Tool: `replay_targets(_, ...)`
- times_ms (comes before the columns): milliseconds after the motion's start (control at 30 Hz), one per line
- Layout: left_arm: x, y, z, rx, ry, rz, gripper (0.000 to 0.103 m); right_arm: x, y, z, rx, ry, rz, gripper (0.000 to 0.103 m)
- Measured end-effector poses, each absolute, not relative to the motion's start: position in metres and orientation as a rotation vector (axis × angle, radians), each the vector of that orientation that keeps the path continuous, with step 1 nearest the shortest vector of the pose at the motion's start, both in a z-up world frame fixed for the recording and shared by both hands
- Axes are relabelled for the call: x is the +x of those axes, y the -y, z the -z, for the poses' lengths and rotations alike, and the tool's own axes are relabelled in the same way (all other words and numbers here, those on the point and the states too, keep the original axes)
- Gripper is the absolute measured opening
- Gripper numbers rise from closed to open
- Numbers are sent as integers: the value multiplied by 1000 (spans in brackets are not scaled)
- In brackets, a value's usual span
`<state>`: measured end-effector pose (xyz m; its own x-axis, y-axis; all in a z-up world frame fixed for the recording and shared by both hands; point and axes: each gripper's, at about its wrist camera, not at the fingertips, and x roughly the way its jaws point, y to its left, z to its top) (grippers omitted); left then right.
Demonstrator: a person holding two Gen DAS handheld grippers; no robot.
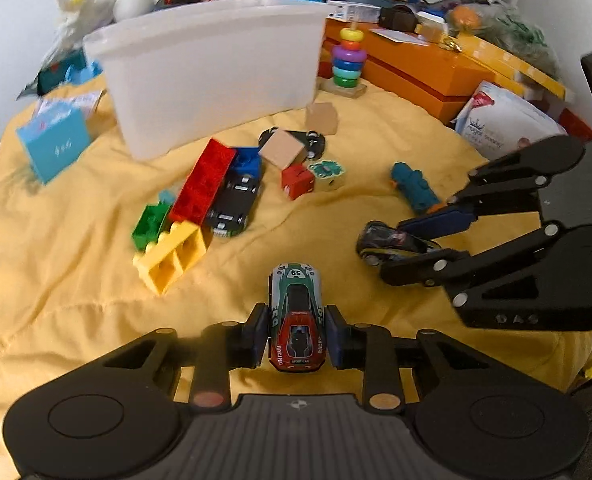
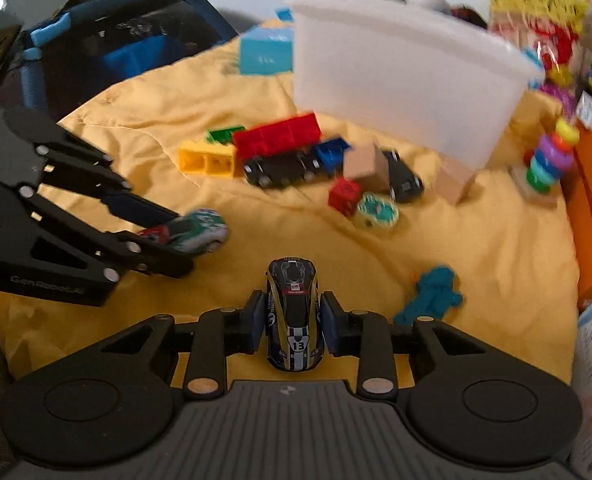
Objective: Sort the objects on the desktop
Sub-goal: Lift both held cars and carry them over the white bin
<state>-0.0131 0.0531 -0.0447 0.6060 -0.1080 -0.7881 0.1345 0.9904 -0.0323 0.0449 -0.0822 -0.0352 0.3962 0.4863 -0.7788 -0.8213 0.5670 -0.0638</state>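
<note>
between your left gripper's (image 1: 296, 336) pads sits the green and red toy car (image 1: 296, 316), its sides pressed by both blue pads, nose pointing away from you over the yellow cloth (image 1: 76, 280). no earlier view is at hand, so only the clamp itself can be told: jaws closed on the car. ahead and to the left of those jaws lies a heap of building bricks: a yellow brick (image 1: 172, 260) nearest, a green brick (image 1: 150, 226) behind it, then a long red brick (image 1: 204, 188) with a blue brick (image 1: 248, 160) at its far end. a black toy car (image 1: 234, 204) lies against the right flank of the red brick. straight ahead, beyond the heap, stands the white bin (image 1: 212, 72), and well left of it a light blue box (image 1: 54, 144).

ahead and slightly right of the left jaws you have a plain wooden block (image 1: 282, 150), a small red cube (image 1: 298, 180) and a teal-patterned piece (image 1: 328, 172) clustered together. further right lies a teal figure (image 1: 414, 188), and beyond it the ring stacker (image 1: 348, 60) beside an orange box (image 1: 416, 68).

at the far right, your right gripper (image 2: 294, 328) is clamped on the black and gold toy car (image 2: 294, 320), both pads touching its sides, nose pointing away. in that view the teal figure lies just right of the jaws, and the bin stands ahead to the right.
</note>
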Motion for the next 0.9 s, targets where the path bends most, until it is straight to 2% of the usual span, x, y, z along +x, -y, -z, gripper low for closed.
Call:
replay_targets(467, -9, -53, 55, 43, -954, 146, 33, 57, 83, 47, -460, -859, -859, 33)
replay_targets(633, -6, -64, 19, 8, -844, 123, 33, 57, 84, 27, -457, -791, -848, 33)
replay_targets(900, 27, -87, -54, 60, -636, 62, 33, 86, 82, -43, -391, -600, -836, 33)
